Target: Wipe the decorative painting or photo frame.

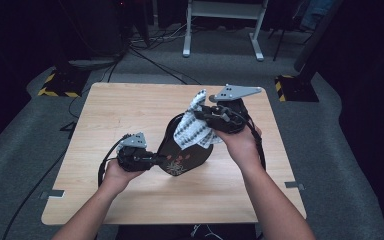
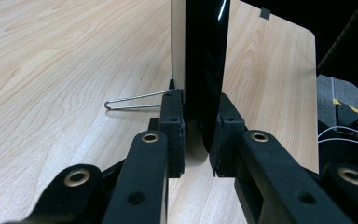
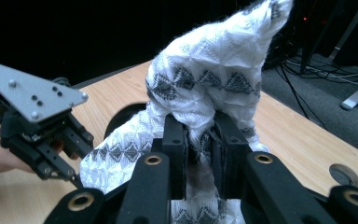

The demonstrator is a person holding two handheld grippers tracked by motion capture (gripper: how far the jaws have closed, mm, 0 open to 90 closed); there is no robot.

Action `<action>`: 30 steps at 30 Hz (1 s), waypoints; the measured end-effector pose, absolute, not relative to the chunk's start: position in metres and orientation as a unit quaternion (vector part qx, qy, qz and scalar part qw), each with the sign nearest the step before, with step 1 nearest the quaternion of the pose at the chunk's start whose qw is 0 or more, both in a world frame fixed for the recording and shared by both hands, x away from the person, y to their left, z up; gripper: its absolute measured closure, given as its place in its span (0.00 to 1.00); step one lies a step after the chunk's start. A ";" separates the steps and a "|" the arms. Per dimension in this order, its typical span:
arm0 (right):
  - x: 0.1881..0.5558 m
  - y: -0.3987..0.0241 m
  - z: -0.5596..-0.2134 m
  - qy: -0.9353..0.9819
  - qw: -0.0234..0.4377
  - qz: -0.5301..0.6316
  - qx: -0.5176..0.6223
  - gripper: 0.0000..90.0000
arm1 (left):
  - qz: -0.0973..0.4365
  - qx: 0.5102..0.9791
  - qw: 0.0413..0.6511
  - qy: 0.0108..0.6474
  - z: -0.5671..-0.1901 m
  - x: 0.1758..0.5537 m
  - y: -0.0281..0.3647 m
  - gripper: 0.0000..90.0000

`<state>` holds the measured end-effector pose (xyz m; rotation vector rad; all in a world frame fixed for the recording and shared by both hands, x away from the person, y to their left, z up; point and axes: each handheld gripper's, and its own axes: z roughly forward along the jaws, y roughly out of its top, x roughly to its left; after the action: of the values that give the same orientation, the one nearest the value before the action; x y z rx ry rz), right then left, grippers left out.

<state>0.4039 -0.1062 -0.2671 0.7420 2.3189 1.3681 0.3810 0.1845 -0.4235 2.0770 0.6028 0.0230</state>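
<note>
the left gripper is gripping the lower rim of a glossy black round plate with a small reddish pattern, its jaws clenched on the thin edge and holding the plate upright on its rim near the middle of the pale wooden counter, a little toward the near edge. the right gripper is pinching a white knitted cloth with grey diamond bands, jaws clamped tight on a gathered fold, and the cloth is draping against the plate's upper face. a thin bent wire stand is lying on the counter just beside the plate's foot. the plate is looking hard, smooth and likely slippery, probably fragile if it is dropped or tipped, so holding it by the rim with a firm, square bite is seeming the safest choice, since a hold on the shiny face could slide. the cloth is looking soft, light and floppy; it is bunching wherever it is taken, so a thick fold is giving the surest hold, and it should be giving way easily when pressed against the plate.
</note>
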 end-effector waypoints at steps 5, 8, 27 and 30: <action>0.408 -0.096 -0.263 0.814 0.178 0.489 0.260 0.86 | 0.012 0.848 0.468 0.246 -0.423 0.380 0.184 0.87; 0.410 -0.088 -0.262 0.814 0.184 0.488 0.258 0.86 | 0.012 0.848 0.468 0.246 -0.423 0.380 0.184 0.87; 0.426 -0.079 -0.277 0.817 0.221 0.456 0.275 0.87 | 0.012 0.848 0.469 0.246 -0.423 0.381 0.184 0.87; 0.428 -0.083 -0.280 0.818 0.226 0.449 0.280 0.87 | 0.012 0.848 0.469 0.247 -0.424 0.381 0.184 0.87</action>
<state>0.4277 -0.0829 -0.2795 0.7708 2.2551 1.2367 0.3805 0.1837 -0.4236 2.0782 0.6045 0.0291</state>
